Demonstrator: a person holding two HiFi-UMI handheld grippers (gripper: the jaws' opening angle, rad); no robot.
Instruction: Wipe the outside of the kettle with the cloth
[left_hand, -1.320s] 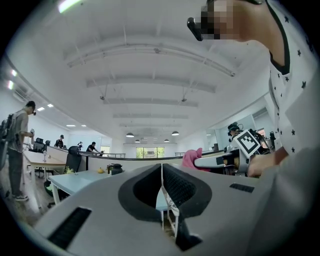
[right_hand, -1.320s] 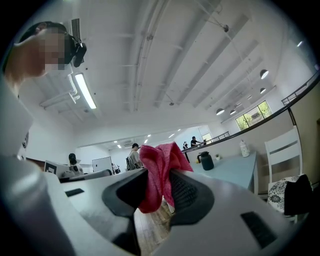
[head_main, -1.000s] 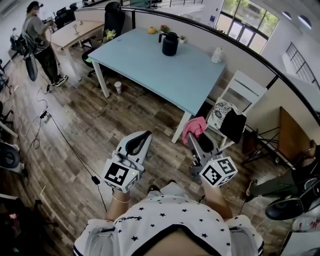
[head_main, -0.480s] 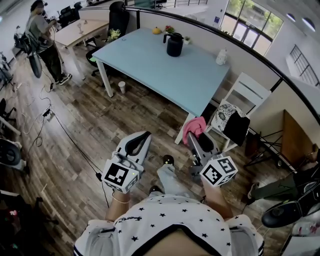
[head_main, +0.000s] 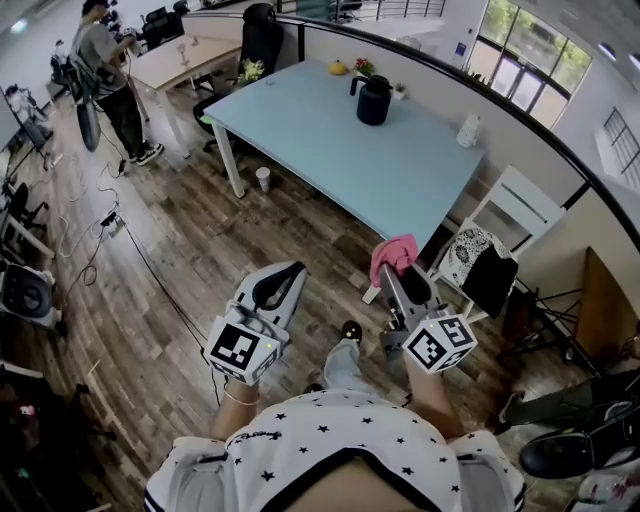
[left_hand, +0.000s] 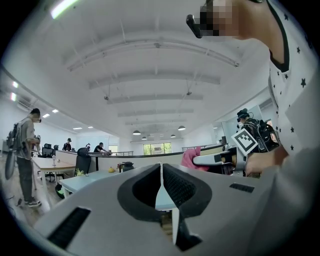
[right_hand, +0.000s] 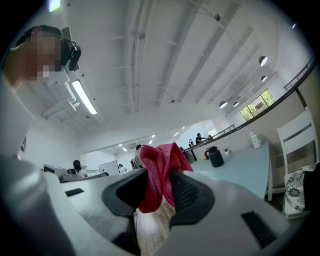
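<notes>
On the table (head_main: 340, 150), the kettle (head_main: 373, 100) stands at its far edge, with a bottle (head_main: 468, 131) to the kettle's right. A chair (head_main: 525, 200) stands right of the table and a cup (head_main: 263, 179) sits on the floor by its left leg. I hold my left gripper (head_main: 293, 268) and right gripper (head_main: 388, 272) on the table's near side, with the cloth (head_main: 395, 252) in the right one.

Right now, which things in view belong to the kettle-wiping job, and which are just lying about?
For the job: black kettle; pink cloth, clamped in the right gripper; left gripper, shut and empty.
Lying about: white bottle; yellow fruit; paper cup on the floor; white chair.
</notes>
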